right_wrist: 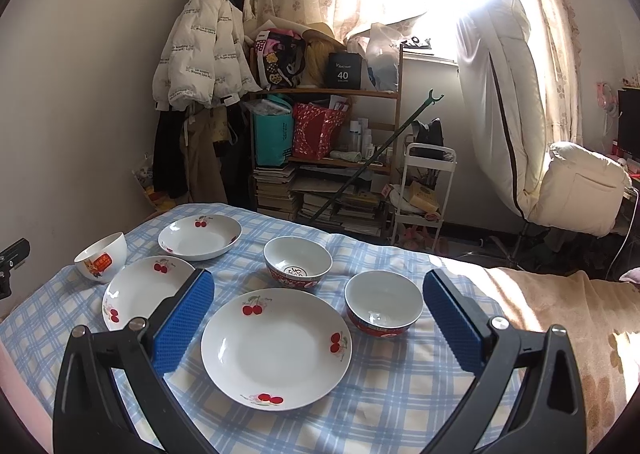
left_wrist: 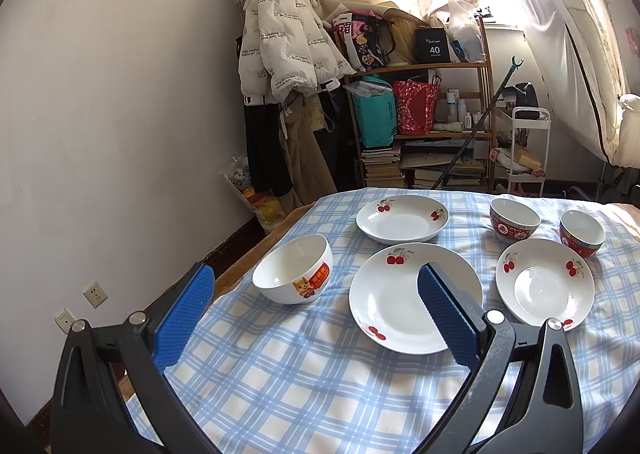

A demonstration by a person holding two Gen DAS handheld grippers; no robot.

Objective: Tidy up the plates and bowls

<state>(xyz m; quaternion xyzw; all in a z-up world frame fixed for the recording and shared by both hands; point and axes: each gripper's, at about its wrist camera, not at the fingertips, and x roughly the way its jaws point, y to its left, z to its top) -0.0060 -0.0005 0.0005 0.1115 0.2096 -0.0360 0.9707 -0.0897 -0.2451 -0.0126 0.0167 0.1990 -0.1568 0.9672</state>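
Observation:
Three white cherry-print plates lie on the blue checked cloth (left_wrist: 300, 382): a far one (left_wrist: 402, 218), a middle one (left_wrist: 384, 306) and a right one (left_wrist: 544, 286). A white bowl with a cartoon sticker (left_wrist: 288, 266) stands at the left. Two red-patterned bowls (left_wrist: 514, 220) (left_wrist: 582, 234) stand at the back right. My left gripper (left_wrist: 316, 274) hovers open, short of the sticker bowl and the middle plate. My right gripper (right_wrist: 319, 280) is open above the nearest plate (right_wrist: 276, 346), with the red bowls (right_wrist: 298, 262) (right_wrist: 383, 306) just beyond. Neither holds anything.
The cloth's left edge drops toward a white wall (left_wrist: 120, 134). A beige blanket (right_wrist: 560, 318) covers the surface to the right. Behind stand a hanging white coat (left_wrist: 280, 42), a cluttered wooden shelf (left_wrist: 420, 126) and a white trolley (right_wrist: 428, 190).

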